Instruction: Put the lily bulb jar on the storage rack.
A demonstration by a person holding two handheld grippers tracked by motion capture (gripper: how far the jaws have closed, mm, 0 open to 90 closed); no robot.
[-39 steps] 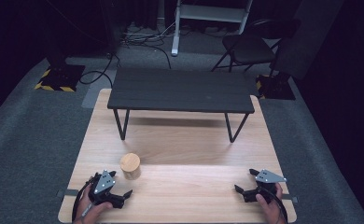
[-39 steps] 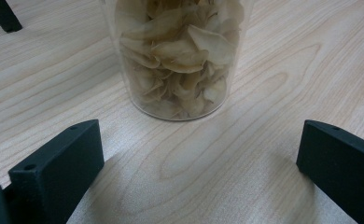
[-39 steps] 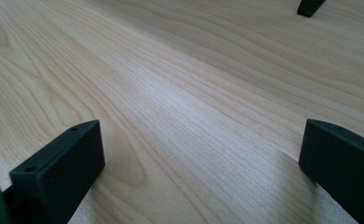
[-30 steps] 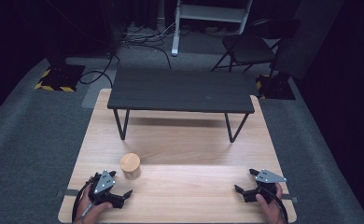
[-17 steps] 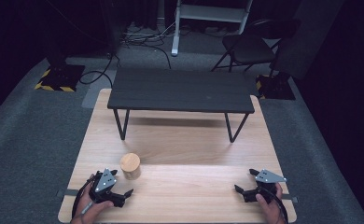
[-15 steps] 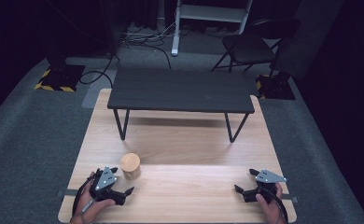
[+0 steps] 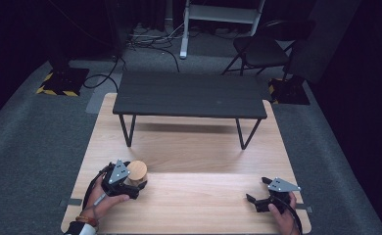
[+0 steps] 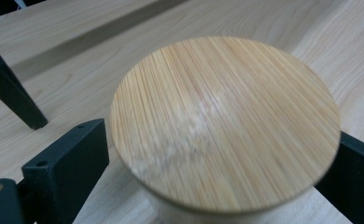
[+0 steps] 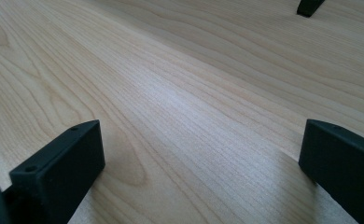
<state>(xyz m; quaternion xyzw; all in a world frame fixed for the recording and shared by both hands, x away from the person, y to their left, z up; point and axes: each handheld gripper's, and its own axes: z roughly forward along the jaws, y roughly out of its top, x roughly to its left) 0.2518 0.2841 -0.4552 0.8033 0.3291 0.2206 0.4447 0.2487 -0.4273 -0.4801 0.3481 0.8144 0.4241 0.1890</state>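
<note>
My left gripper (image 7: 128, 180) sits at the near left of the light wooden counter (image 7: 199, 205), and its two black fingers (image 8: 66, 163) stand spread, one on each side of a round container with a bamboo lid (image 8: 224, 123). In the left gripper view the lid lies directly between the fingers and overhangs them both; whether either finger touches the container wall I cannot tell, since the lid hides the contact line and the picture is slightly blurred. In the high view the container (image 7: 137, 171) stands upright just beyond my left hand (image 7: 106, 198), at the fingers' tips. My right gripper (image 7: 257, 196) rests at the near right of the counter, well apart from the container. Its fingers (image 9: 61, 170) are spread wide with nothing between them but bare wood grain. My right hand (image 7: 283, 215) holds it low over the surface. Beyond both pairs of fingers, a small dark bench (image 7: 191, 95) on thin black legs stands on the far half of the counter; one of its feet (image 8: 10, 95) appears beyond the left finger in the left gripper view.
</note>
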